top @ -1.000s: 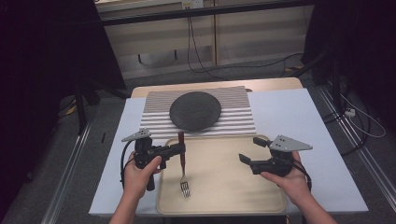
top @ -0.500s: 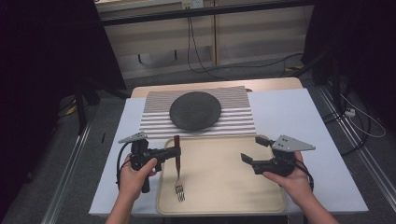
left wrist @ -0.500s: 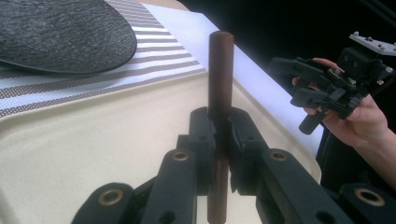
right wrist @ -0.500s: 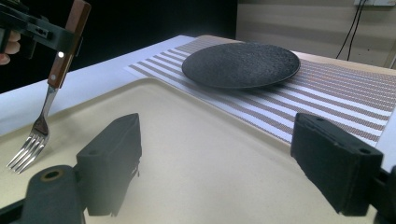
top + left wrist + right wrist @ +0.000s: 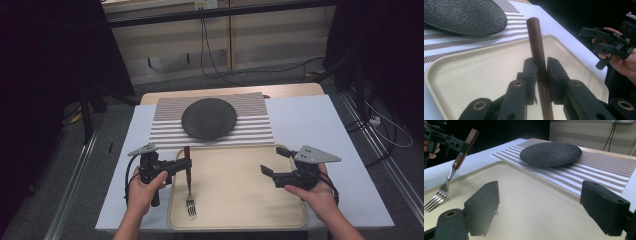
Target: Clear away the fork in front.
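Left gripper (image 5: 184, 164): jaws clamped on fork (image 5: 189, 190) by its wooden handle, tines hung low over tray (image 5: 240, 200), likely for carrying. Right gripper (image 5: 271, 162): jaws wide, empty.

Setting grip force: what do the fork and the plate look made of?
Fork: reddish-brown handle with a wood look, shiny tines and neck, probably steel. Plate: matte black with a rough, pebbled surface, likely stoneware or slate-style; cannot tell which.
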`<control>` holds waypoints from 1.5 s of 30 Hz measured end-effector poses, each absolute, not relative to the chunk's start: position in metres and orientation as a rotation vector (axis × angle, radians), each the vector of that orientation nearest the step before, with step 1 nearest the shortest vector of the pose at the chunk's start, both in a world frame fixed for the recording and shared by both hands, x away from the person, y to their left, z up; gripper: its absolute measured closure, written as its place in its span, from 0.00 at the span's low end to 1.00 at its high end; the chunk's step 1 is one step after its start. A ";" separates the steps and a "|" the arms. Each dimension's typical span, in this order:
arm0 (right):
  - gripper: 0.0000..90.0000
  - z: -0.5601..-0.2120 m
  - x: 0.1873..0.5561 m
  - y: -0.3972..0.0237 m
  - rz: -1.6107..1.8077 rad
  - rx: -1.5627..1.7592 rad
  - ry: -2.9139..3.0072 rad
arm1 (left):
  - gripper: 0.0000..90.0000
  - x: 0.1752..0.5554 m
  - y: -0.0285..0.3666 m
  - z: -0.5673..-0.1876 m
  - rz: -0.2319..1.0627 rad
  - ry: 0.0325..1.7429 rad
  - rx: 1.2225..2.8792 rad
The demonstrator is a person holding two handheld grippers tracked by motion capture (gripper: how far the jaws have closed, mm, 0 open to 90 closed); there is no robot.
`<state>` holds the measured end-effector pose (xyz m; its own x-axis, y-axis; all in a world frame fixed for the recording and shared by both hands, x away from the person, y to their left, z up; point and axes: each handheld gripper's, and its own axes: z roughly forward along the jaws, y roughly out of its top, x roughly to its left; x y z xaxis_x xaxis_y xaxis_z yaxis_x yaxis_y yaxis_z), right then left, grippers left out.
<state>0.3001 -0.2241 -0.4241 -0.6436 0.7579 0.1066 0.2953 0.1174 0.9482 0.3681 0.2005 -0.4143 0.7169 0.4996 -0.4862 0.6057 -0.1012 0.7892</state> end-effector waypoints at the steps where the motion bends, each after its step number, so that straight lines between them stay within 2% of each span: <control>1: 0.18 -0.424 0.300 -0.224 1.541 1.021 1.997 | 0.87 0.368 0.200 -0.415 -0.108 0.883 1.750; 45: 0.16 -0.430 0.297 -0.232 1.567 1.041 1.967 | 0.72 0.377 0.201 -0.457 0.008 0.956 1.866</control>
